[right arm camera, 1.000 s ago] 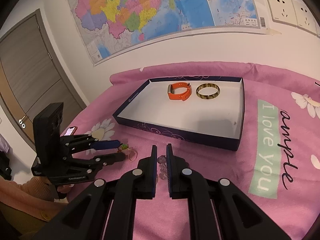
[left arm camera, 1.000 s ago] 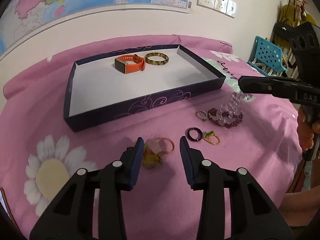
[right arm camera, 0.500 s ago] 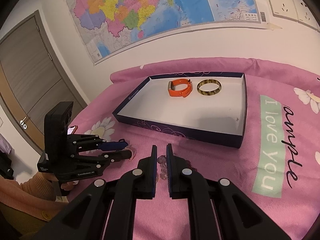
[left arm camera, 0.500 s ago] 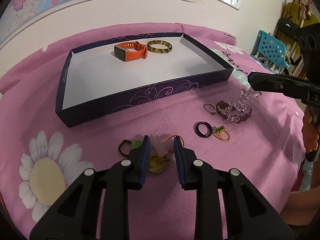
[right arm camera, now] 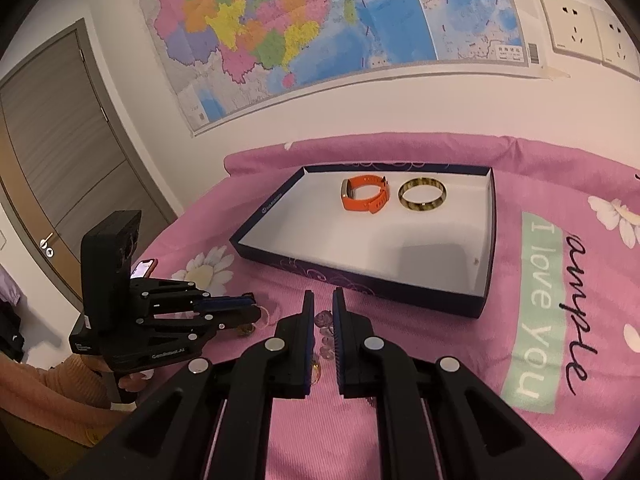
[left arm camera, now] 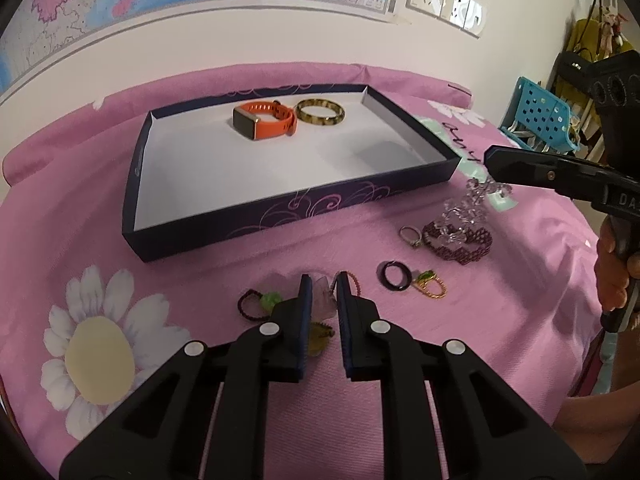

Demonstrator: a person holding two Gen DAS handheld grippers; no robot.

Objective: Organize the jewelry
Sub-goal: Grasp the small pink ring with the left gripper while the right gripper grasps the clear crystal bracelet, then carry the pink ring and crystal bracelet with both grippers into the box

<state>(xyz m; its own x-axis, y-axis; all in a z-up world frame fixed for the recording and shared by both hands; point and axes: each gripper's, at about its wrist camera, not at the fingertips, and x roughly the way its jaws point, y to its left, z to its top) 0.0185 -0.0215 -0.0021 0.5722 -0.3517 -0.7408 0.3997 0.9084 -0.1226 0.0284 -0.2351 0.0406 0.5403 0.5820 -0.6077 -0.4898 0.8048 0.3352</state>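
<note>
Pink bedspread [left arm camera: 520, 320] is basically the staging area: the left gripper [left arm camera: 322, 294] has its jaws clamped on a pale stone charm [left arm camera: 323, 292] near the front edge, and the right gripper [right arm camera: 321, 318] has its jaws pinched on a clear bead bracelet [left arm camera: 472, 204]. My guess is both go into the navy tray [left arm camera: 280, 216] toward the back, where the orange watch [left arm camera: 264, 120] and amber bangle [left arm camera: 320, 112] already sit in its far corner.

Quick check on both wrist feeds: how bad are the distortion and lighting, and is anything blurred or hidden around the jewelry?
Left wrist view: strong fisheye bend, dark corners; box well lit, soft shadow on its floor; left gripper hides part of the pale stone bracelet. Right wrist view: same curvature, dimmer; right gripper covers most of the clear bead bracelet; the nearest fingers look soft.
</note>
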